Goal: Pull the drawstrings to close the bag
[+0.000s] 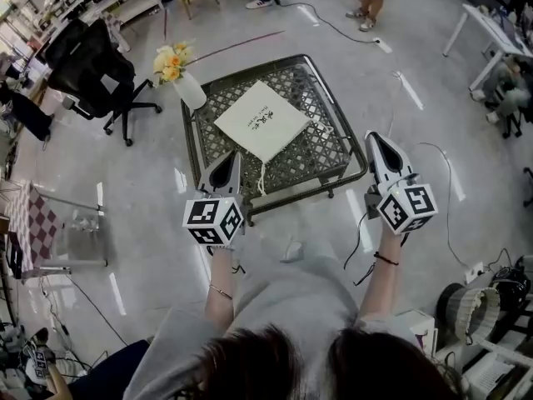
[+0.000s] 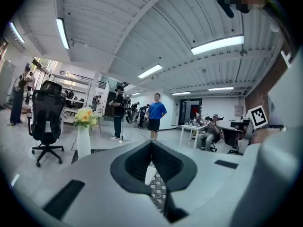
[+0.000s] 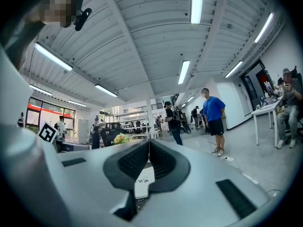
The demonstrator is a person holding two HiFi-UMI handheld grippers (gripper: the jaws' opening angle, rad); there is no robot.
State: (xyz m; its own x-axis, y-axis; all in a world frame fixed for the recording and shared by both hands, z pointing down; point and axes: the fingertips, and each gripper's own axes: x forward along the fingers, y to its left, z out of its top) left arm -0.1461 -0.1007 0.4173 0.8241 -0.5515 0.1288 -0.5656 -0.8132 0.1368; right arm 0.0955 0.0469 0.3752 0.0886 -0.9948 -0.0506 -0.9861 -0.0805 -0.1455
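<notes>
Approaching is the step I judge to be in hand - nothing is gripped yet. The left hand-held gripper [image 1: 233, 161] and the right hand-held gripper [image 1: 375, 142] are both held at the near side of the mesh-topped counter [image 1: 304, 192], the left over its front edge, the right off its right corner. Each has its jaws pressed together with nothing between them.

The cream drawstring bag [image 1: 262, 121] lies flat in the middle of the counter, turned corner-on to the person. One drawstring [image 1: 263, 177] trails from its near edge toward the front rim, close to the left hand-held gripper; a second cord [image 1: 323, 128] seems to lie off the bag's right side.

The next move calls for spreading the jaws, lowering each onto a cord, clamping, then drawing the two apart - thin cords over open mesh will need precise pinching.
</notes>
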